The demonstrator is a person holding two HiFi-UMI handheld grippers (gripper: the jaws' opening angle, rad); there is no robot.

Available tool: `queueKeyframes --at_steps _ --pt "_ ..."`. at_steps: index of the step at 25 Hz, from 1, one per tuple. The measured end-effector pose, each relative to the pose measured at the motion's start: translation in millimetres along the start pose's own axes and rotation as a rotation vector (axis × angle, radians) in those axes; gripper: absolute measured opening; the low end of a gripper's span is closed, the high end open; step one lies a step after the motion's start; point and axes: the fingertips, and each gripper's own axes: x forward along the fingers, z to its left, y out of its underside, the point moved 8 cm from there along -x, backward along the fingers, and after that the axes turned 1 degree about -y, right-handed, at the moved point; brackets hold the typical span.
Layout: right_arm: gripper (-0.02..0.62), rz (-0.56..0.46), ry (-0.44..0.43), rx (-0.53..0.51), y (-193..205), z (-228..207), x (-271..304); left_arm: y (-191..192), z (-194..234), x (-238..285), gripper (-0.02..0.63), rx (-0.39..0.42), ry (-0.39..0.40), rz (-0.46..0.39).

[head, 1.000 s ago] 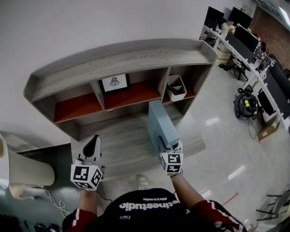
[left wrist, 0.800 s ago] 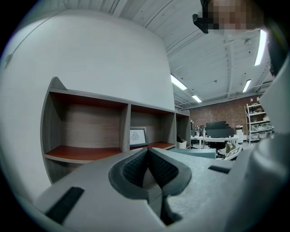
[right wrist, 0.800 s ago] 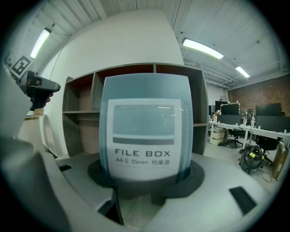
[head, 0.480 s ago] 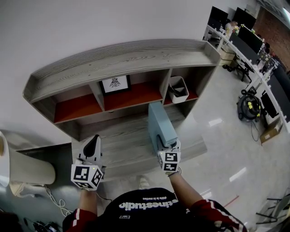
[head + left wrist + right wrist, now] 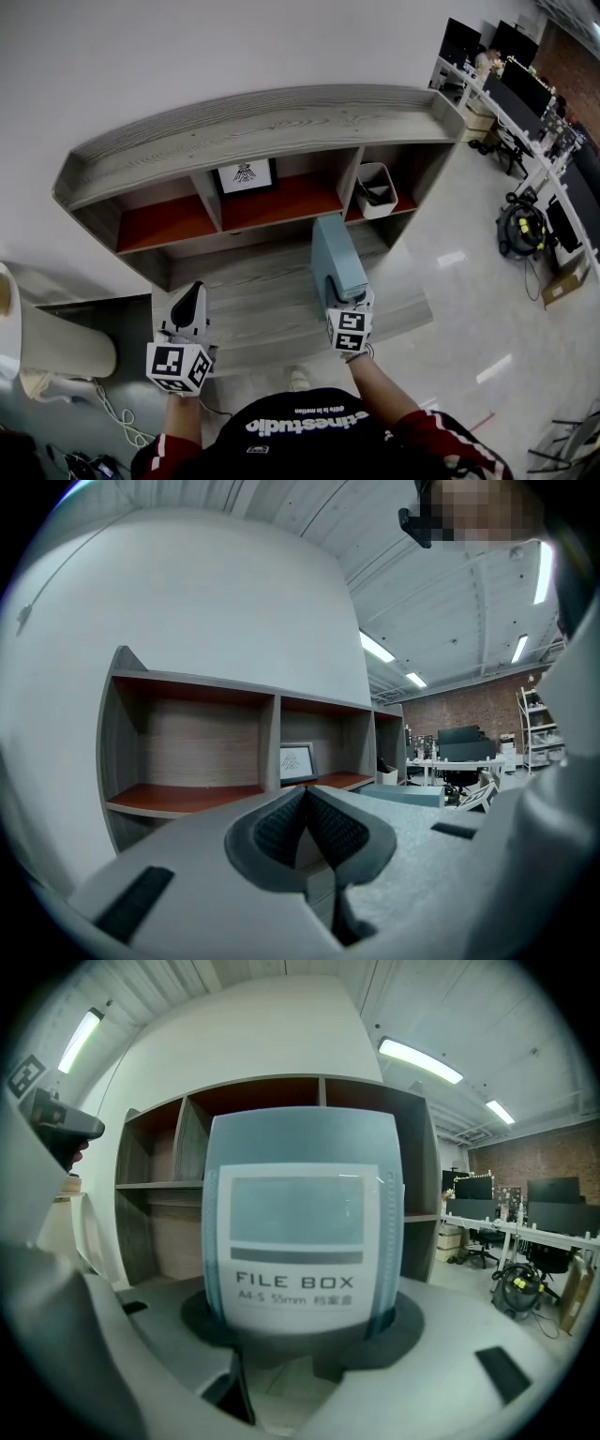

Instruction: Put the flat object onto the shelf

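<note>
Right gripper view: right gripper (image 5: 305, 1327) jaws clamped across a pale blue file box (image 5: 302, 1208), held upright just in front of the shelf (image 5: 419, 1166), outside its compartments. Left gripper (image 5: 305, 799) jaws together, empty, facing the shelf.

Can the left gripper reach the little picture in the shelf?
Probably yes. The left gripper is empty, jaws together, and nothing stands between it and the picture in the open middle compartment.
</note>
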Motion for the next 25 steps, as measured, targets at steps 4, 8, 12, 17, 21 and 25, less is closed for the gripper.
queueKeyframes --at_steps 4,8,12,17,21,25 --pt "0.268 -0.001 0.007 0.003 -1.7 0.5 8.5 0.2 3.3 -2.4 0.006 -0.002 -0.018 -0.003" --pt "0.270 0.001 0.012 0.000 -2.8 2.2 15.9 0.3 6.3 -2.0 0.006 -0.005 -0.029 -0.001" --pt "0.270 0.001 0.018 0.000 -2.3 3.2 23.4 2.2 10.1 0.1 0.006 -0.011 -0.038 0.003" --pt "0.273 0.003 0.014 0.000 -3.6 2.9 35.9 4.0 14.9 3.7 0.006 -0.021 -0.051 0.002" --pt "0.273 0.006 0.016 0.000 -4.4 3.6 45.3 7.4 19.1 7.1 0.006 -0.030 -0.062 0.003" --pt "0.273 0.010 0.014 -0.001 -4.5 3.8 55.9 9.4 24.9 11.4 0.006 -0.035 -0.078 0.002"
